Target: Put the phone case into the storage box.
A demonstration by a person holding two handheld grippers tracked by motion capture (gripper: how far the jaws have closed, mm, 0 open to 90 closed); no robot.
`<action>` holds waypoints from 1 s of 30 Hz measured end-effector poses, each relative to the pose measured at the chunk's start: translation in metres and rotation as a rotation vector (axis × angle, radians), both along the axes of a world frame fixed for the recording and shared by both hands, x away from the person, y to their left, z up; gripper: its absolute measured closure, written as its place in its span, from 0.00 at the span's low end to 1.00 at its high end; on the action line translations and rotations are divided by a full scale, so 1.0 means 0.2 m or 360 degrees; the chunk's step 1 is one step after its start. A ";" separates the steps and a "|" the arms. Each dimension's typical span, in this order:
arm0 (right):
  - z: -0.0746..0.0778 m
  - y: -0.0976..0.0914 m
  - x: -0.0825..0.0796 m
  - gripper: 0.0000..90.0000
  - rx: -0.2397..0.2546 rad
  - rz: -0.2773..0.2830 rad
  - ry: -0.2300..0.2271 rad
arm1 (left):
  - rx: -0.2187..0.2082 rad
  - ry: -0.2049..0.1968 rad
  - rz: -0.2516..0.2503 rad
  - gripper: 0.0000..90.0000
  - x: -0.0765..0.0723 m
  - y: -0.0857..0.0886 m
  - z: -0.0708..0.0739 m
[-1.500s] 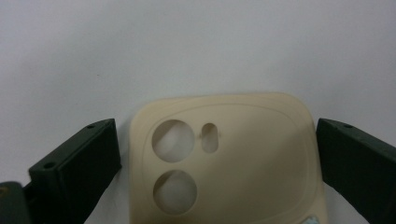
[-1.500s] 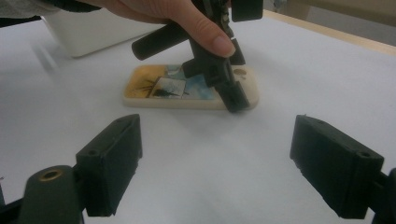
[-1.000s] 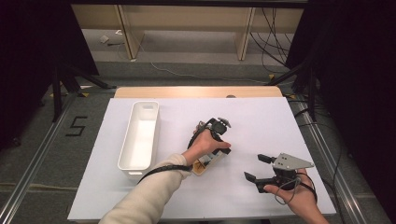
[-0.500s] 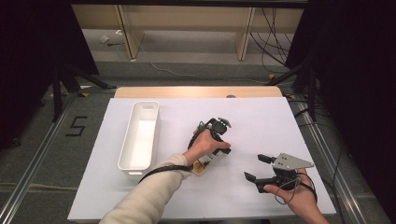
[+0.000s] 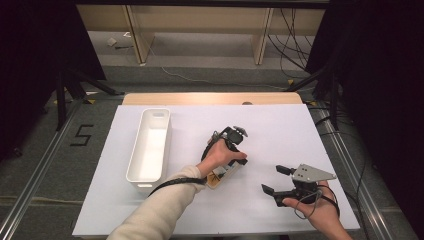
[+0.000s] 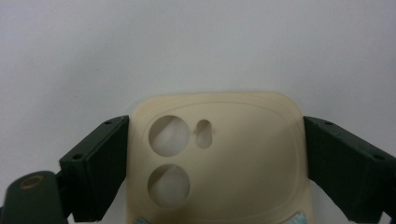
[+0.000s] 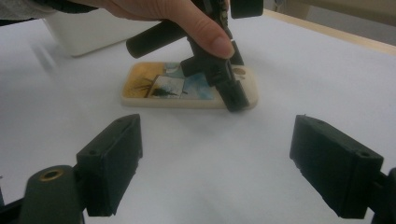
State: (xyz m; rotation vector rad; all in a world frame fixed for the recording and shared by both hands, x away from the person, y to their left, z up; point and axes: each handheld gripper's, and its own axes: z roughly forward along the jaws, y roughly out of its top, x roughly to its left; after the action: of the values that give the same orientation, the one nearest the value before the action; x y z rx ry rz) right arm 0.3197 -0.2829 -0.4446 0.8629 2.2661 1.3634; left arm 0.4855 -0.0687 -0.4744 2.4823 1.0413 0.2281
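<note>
We have the phone case (image 6: 219,158) lying flat on the white table (image 5: 280,130), near the middle, right of the white bin (image 5: 150,145). Our left gripper (image 6: 212,163) stands directly over it, jaws straddling its camera-hole end across the short width; whether the pads press yet, we cannot tell. The case's long axis runs from near-left to far-right. Our right gripper (image 5: 274,180) waits open and empty, well apart on the near right, so the left hand (image 5: 220,156) is the nearer one.
</note>
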 end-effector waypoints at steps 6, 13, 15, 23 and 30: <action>0.00 0.00 0.00 0.20 0.0000 0.0001 -0.0001 | -0.0007 -0.0007 0.0007 0.12 0.00 0.00 0.00; 0.00 0.00 0.00 0.20 0.0003 0.0000 -0.0002 | -0.0030 -0.0026 0.0021 0.13 -0.01 0.01 0.00; 0.00 0.00 0.00 0.20 0.0003 0.0001 -0.0002 | -0.0040 -0.0041 0.0028 0.13 -0.02 0.02 0.00; 0.00 0.00 0.00 0.20 0.0004 0.0000 -0.0003 | -0.0132 -0.0098 0.0082 0.13 -0.03 0.05 0.02; 0.00 0.00 0.00 0.20 0.0006 0.0000 -0.0005 | -0.0219 -0.0207 0.0102 0.13 -0.05 0.08 0.08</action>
State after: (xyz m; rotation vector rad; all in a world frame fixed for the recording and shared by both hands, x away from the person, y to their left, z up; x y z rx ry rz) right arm 0.3195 -0.2830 -0.4440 0.8610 2.2621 1.3686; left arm 0.4756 -0.0520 -0.4581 2.2818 1.0472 0.3219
